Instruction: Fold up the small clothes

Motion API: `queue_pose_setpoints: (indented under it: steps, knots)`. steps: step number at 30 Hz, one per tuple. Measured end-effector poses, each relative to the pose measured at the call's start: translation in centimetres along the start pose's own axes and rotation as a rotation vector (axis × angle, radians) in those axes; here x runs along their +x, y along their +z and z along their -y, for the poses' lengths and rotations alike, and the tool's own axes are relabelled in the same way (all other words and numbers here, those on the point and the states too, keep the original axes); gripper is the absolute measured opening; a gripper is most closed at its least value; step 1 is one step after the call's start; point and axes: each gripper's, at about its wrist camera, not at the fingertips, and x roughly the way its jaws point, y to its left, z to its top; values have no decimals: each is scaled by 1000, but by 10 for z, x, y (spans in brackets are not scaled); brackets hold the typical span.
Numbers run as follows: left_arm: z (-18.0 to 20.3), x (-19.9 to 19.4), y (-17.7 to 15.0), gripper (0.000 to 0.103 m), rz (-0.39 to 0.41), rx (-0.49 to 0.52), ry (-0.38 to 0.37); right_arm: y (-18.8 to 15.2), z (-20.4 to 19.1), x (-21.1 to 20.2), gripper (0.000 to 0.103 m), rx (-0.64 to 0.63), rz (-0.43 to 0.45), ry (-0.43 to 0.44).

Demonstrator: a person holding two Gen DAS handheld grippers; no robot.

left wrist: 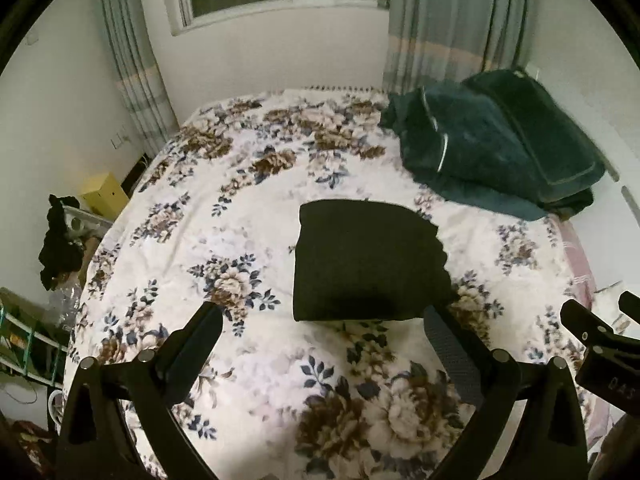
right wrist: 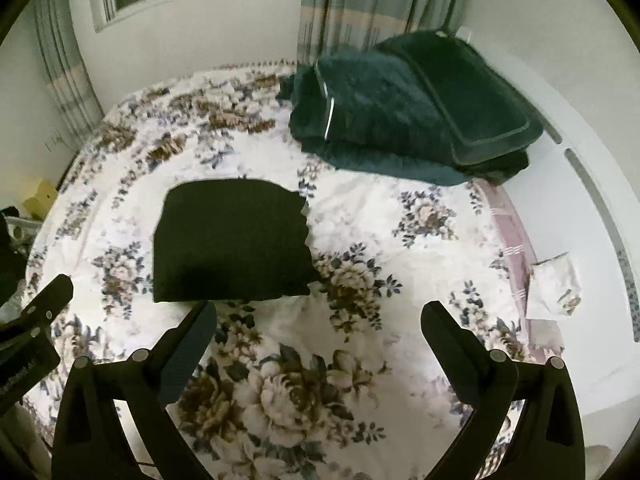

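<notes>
A black garment (left wrist: 366, 262), folded into a neat rectangle, lies flat on the flowered bedspread (left wrist: 248, 208). It also shows in the right wrist view (right wrist: 232, 246). My left gripper (left wrist: 322, 322) is open and empty, held above the bed just in front of the garment's near edge. My right gripper (right wrist: 320, 320) is open and empty, to the right of the garment's near corner. The right gripper also shows at the right edge of the left wrist view (left wrist: 600, 332), and the left gripper at the left edge of the right wrist view (right wrist: 36, 316).
A pile of dark green folded blankets (left wrist: 500, 148) sits at the far right of the bed, also in the right wrist view (right wrist: 412, 112). A small white folded cloth (right wrist: 554, 286) lies on the white headboard ledge. Clutter and a yellow box (left wrist: 105, 194) stand on the floor at left.
</notes>
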Motion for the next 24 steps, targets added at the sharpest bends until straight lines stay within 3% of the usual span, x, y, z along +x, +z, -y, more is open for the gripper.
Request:
queue_pose_setpoints:
  steps: [13, 18, 24]
  knots:
    - [-4, -144, -21, 103, 155, -50, -9, -40, 24, -186, 103, -3, 204, 34]
    - [-3, -184, -29, 103, 196, -50, -5, -50, 29, -236, 103, -19, 258, 49]
    - [-3, -206, -38, 103, 213, -47, 3, -58, 33, -275, 103, -32, 300, 72]
